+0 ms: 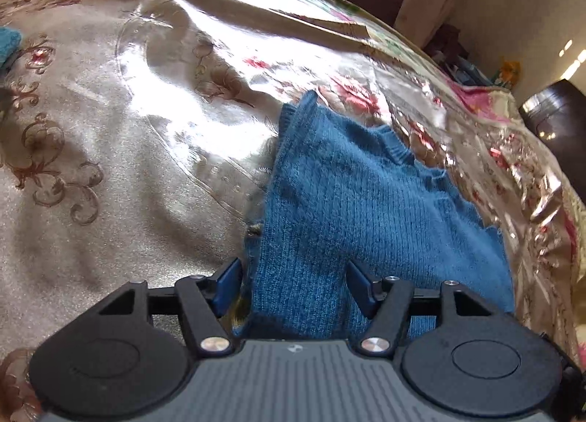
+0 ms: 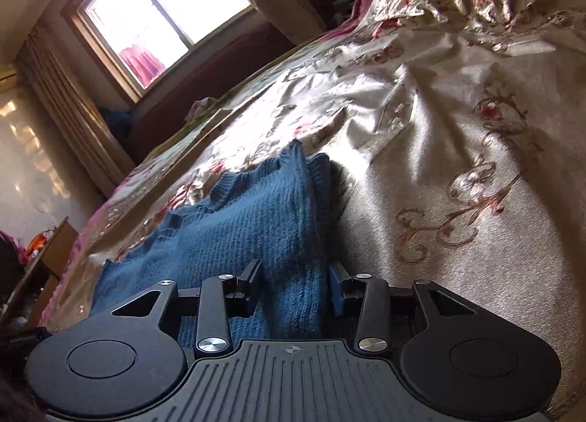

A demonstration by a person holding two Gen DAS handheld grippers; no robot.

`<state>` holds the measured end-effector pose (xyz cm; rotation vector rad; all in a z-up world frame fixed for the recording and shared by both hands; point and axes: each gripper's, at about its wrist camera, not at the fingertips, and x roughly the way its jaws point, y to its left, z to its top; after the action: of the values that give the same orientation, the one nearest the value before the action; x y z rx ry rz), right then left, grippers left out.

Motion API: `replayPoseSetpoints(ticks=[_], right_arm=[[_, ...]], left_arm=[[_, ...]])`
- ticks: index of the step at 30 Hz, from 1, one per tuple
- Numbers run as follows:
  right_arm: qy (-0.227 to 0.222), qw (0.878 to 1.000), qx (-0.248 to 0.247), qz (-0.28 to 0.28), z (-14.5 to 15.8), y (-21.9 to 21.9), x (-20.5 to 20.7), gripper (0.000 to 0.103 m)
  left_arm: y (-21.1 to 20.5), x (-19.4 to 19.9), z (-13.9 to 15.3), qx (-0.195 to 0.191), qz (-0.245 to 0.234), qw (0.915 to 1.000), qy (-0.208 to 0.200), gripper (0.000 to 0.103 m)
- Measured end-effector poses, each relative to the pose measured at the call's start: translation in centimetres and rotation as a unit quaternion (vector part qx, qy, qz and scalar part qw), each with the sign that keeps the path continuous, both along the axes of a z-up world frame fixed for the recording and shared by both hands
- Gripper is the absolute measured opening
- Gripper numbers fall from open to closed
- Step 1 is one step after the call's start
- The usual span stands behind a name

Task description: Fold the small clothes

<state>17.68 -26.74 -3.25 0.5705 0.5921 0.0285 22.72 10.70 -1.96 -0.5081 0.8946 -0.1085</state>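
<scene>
A blue knitted garment [image 1: 351,195] lies on a beige embroidered bedspread [image 1: 110,165]. My left gripper [image 1: 293,283] has its jaws wide apart, with a raised fold of the knit standing between them; the blue pads [image 1: 229,284] do not press it. In the right wrist view the same blue knit [image 2: 256,217] rises in a fold between my right gripper [image 2: 295,283] jaws. Those jaws are apart too, close to the fold on both sides. I cannot tell whether the pads [image 2: 335,284] touch the cloth.
The bedspread [image 2: 457,165] is wrinkled and shiny toward its far edge. A window [image 2: 161,8] and a dark bench stand beyond the bed. A wooden side table [image 2: 40,261] is at the left. Another bit of teal cloth [image 1: 7,45] shows at the far left.
</scene>
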Motion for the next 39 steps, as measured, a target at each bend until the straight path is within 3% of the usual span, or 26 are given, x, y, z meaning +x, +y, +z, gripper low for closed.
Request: replayPoseSetpoints(ticks=[6,11,14,17,22,25,27,29,34,39], right_arm=[[-0.002,1.000,0.003,0.014,-0.2,0.3,0.2,0.038],[-0.005,0.999,0.005,0.031,-0.2,0.6,0.3,0.039],[-0.004,0.999,0.007,0.042,-0.3,0.7,0.5,0.040],[0.004,0.998,0.011,0.062,-0.5,0.8,0.9,0.047],[0.005,0.998,0.017,0.066,-0.5,0.7,1.0,0.047],[0.017,0.998,0.011,0.066,-0.4,0.6,1.1,0.035],[0.027,0.997,0.029,0.065,-0.5,0.2,1.1,0.028],[0.038,0.996,0.057,0.065,-0.6,-0.1,0.8,0.023],[0.062,0.995,0.042,0.072,-0.3,1.0,-0.6,0.021],[0.086,0.993,0.023,0.080,0.5,1.0,-2.3,0.018]], left_arm=[[0.2,0.0,-0.7,-0.014,0.008,0.9999,-0.005,0.070],[-0.6,-0.2,-0.4,-0.024,-0.017,0.9995,-0.011,0.070],[-0.7,-0.4,-0.6,-0.018,-0.024,0.9995,-0.013,0.070],[-0.8,0.1,-0.9,-0.021,-0.020,0.9996,-0.008,0.070],[-1.6,0.9,-0.8,-0.007,-0.032,0.9994,-0.006,0.068],[-1.7,0.6,-0.8,0.005,-0.044,0.9990,-0.005,0.051],[-1.2,0.4,-0.9,-0.010,-0.050,0.9987,0.002,0.036],[-0.6,0.1,-1.2,-0.031,-0.056,0.9979,0.011,0.027],[-0.1,-1.0,-1.6,-0.056,-0.075,0.9955,0.018,0.024],[0.7,-1.2,-1.4,-0.051,-0.095,0.9938,0.028,0.023]])
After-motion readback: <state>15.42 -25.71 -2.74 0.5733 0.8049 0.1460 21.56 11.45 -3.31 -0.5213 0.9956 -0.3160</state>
